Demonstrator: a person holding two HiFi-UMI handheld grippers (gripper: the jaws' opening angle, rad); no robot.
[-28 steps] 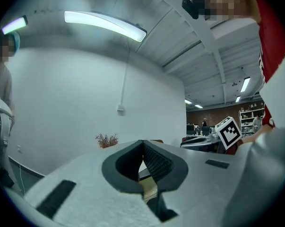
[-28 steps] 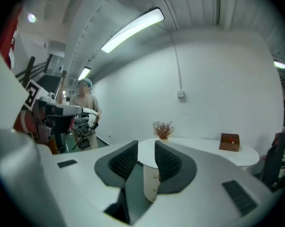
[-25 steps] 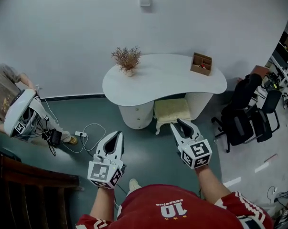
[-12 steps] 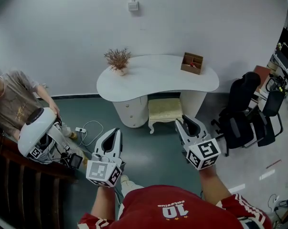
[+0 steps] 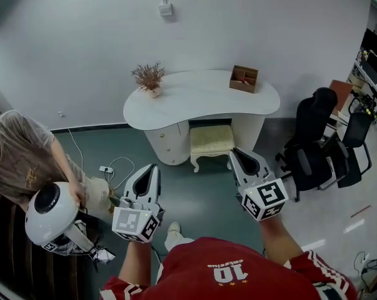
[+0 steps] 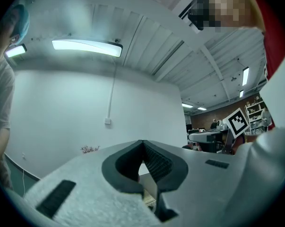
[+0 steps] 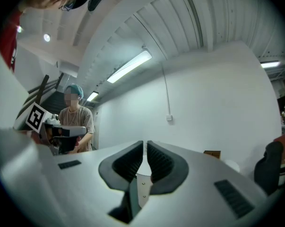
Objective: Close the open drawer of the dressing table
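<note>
Dressing table [image 5: 201, 102]: white, kidney-shaped worktop, drawer pedestal.
Shirt [image 5: 226, 270]: red, "10".
Left gripper [image 5: 152, 167]: fingers clenched, empty.
Right gripper [image 5: 234, 153]: fingers just closing, slit left, empty.

Dried plant [image 5: 147, 79] in a small pot at the far left, wooden box [image 5: 243, 79] far right, and a cream stool [image 5: 211, 140] a bit nearer between them. Black office chairs [image 5: 316, 145] sit off right. On the left a person [image 5: 19, 158] leans over a round white machine [image 5: 49, 216], with a power strip [image 5: 107, 169] on the floor nearby.
</note>
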